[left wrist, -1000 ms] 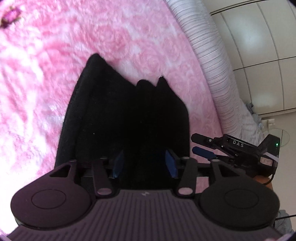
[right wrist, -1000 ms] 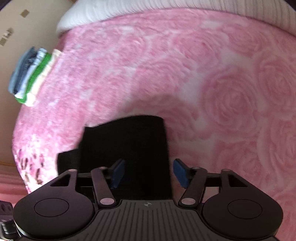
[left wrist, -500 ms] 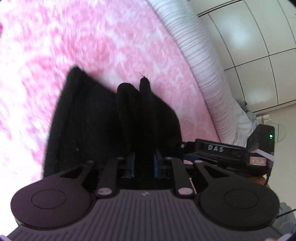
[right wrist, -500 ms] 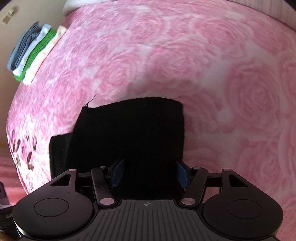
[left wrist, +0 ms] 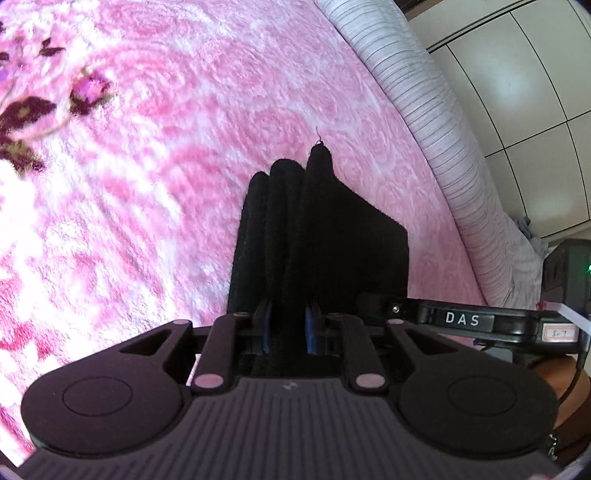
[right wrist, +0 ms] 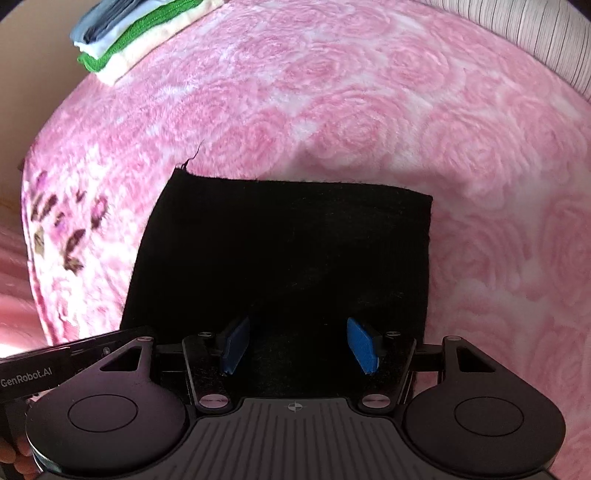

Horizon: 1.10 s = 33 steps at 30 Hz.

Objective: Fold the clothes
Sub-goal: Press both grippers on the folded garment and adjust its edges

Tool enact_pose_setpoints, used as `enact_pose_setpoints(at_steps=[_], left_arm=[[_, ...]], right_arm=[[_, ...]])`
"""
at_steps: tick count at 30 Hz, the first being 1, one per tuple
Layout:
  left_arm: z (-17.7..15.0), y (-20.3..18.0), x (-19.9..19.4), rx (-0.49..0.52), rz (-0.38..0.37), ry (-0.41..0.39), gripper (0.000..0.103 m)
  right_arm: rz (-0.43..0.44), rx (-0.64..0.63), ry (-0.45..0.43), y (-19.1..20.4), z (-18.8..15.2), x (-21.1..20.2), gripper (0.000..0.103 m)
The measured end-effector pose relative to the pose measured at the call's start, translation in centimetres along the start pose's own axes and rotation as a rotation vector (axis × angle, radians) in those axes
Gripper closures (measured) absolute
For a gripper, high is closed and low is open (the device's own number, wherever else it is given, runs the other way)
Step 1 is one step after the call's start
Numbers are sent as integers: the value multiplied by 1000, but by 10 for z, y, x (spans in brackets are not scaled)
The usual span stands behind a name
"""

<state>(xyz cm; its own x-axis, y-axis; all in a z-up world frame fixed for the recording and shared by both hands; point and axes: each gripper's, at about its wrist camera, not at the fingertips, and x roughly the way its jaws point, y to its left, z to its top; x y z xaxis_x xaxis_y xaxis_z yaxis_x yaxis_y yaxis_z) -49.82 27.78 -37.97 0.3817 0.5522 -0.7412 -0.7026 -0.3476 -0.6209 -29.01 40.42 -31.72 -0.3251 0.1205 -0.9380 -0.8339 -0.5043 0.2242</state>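
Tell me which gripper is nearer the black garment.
Left. The left gripper is clamped on a bunched fold of the black garment, while the right gripper hovers over its near edge with its jaws open.

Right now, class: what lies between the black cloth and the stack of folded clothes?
Only bare pink blanket, seen in the right wrist view: the black cloth lies near, the stack at the far left edge.

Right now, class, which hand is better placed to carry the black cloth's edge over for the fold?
Left. Its fingers already pinch bunched pleats of the black cloth, while the right gripper hangs open above it, gripping nothing.
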Motion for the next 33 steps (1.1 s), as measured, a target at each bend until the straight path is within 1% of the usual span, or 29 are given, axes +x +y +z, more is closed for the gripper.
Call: enact_pose_setpoints(at_steps=[5, 10, 20, 27, 29, 33], left_arm=[[-1, 1, -3, -7, -11, -9, 89], [-4, -8, -10, 21, -13, -29, 91], [-10, -8, -11, 29, 5, -47, 91], [-13, -16, -22, 53, -6, -74, 93], [-13, -14, -25, 58, -8, -80, 94], [-10, -2, -18, 70, 20, -69, 95]], right_arm=[[-5, 3, 1, 1, -1, 0, 40], [-9, 9, -10, 1, -2, -2, 40], [0, -1, -36, 1, -9, -5, 40], [27, 16, -54, -4, -12, -7, 40], [30, 18, -50, -4, -12, -8, 40], [16, -3, -42, 4, -14, -5, 40]])
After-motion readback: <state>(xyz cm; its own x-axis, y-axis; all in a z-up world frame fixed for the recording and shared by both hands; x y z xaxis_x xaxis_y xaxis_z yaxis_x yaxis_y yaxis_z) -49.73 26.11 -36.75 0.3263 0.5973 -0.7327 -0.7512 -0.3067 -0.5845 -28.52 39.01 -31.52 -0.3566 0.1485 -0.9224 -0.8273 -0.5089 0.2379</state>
